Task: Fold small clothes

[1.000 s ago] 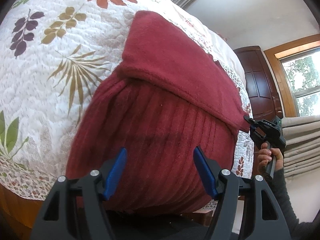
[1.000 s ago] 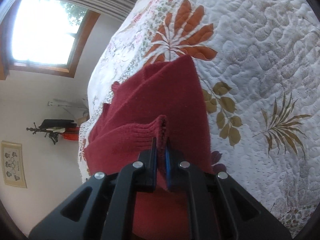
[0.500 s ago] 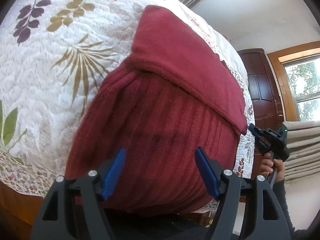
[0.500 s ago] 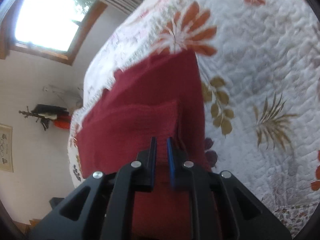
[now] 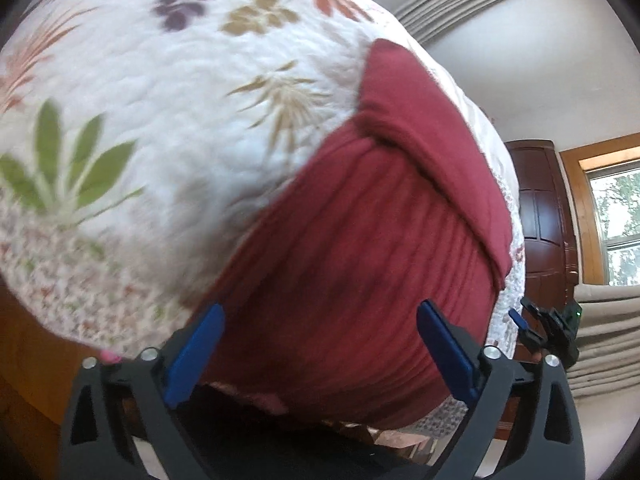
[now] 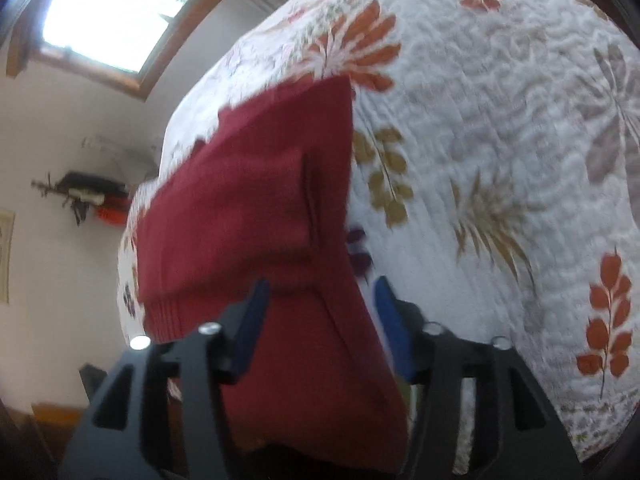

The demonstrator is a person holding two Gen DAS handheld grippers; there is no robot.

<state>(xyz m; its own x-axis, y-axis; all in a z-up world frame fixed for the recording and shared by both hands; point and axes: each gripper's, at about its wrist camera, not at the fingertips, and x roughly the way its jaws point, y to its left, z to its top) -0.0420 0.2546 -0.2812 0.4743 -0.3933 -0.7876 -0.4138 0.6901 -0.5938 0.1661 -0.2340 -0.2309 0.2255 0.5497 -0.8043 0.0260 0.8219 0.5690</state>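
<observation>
A dark red knitted garment (image 5: 360, 264) lies on the quilted bed, with one part folded over its ribbed body. My left gripper (image 5: 320, 328) hovers open over the ribbed end near the bed's edge, its blue pads wide apart and holding nothing. In the right wrist view the same garment (image 6: 248, 216) shows a sleeve laid flat across it. My right gripper (image 6: 320, 308) stands open just above the garment, nothing between its blue pads. From the left wrist view the right gripper (image 5: 532, 324) appears small past the garment's far side.
The white quilt (image 5: 160, 92) with leaf prints covers the bed and spreads wide to the right of the garment (image 6: 500, 152). A dark wooden door (image 5: 544, 224) and a window (image 5: 616, 220) stand beyond the bed. A wall rack (image 6: 84, 196) hangs at left.
My right gripper opened and let go of the sleeve cuff, which now lies flat on the garment. Both grippers drew back a little; the left stayed open.
</observation>
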